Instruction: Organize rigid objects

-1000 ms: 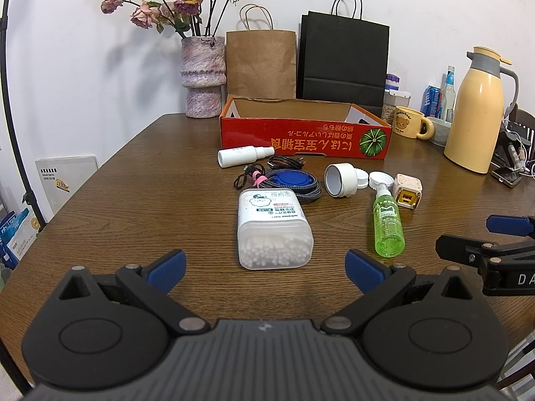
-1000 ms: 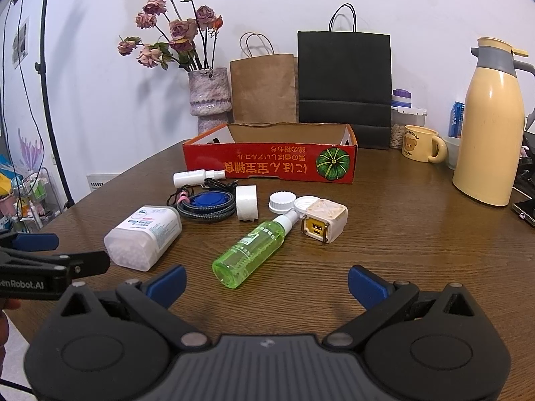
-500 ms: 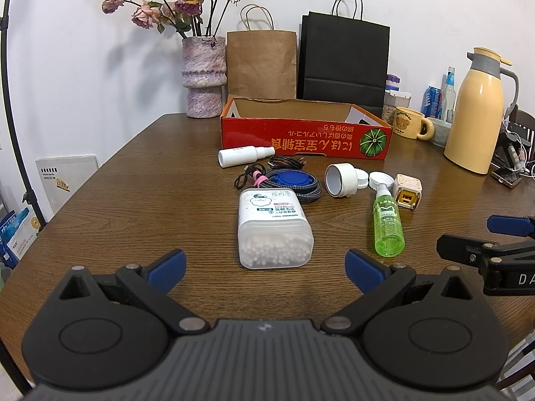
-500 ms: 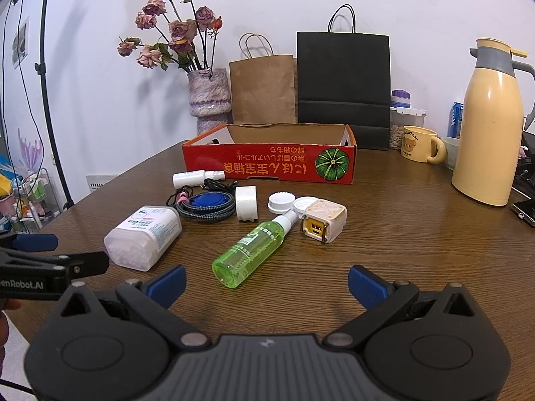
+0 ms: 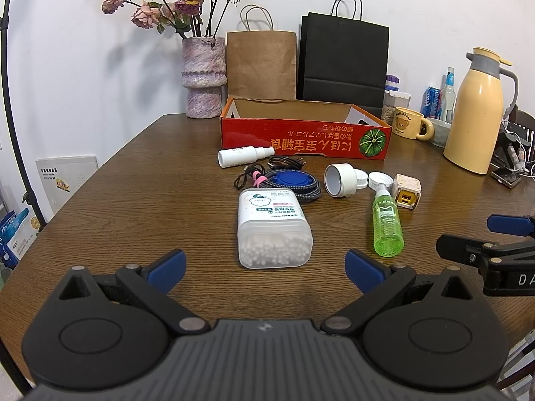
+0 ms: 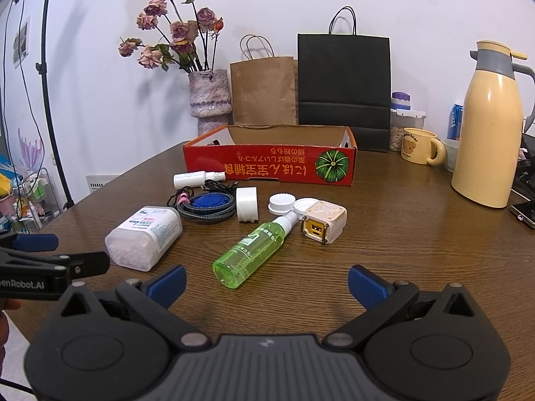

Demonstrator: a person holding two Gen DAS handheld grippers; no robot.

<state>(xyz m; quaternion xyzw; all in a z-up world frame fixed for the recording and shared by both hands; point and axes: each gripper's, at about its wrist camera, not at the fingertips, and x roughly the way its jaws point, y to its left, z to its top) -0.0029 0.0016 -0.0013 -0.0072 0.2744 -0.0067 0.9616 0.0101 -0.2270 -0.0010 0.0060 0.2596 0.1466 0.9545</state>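
A cotton swab box point(image 5: 272, 227) point(image 6: 145, 234), a green spray bottle point(image 5: 387, 225) point(image 6: 255, 247), a white cube charger point(image 5: 407, 191) point(image 6: 323, 222), a white cylinder point(image 5: 339, 179) point(image 6: 246, 203), a white spray bottle point(image 5: 242, 156) point(image 6: 194, 178) and coiled cables point(image 5: 287, 182) point(image 6: 207, 205) lie on the wooden table in front of an open red box point(image 5: 304, 142) point(image 6: 267, 165). My left gripper point(image 5: 264, 265) is open just short of the swab box. My right gripper point(image 6: 265, 282) is open just short of the green bottle.
A vase of flowers point(image 5: 203, 80), a brown bag point(image 5: 260, 65) and a black bag point(image 5: 344, 58) stand behind the box. A yellow thermos point(image 6: 490, 133), a mug point(image 6: 418, 145) and a phone point(image 6: 523, 212) are at the right. The other gripper shows at each view's edge point(image 5: 488, 254) point(image 6: 43, 267).
Nothing has visibly changed; both grippers hold still and stay open.
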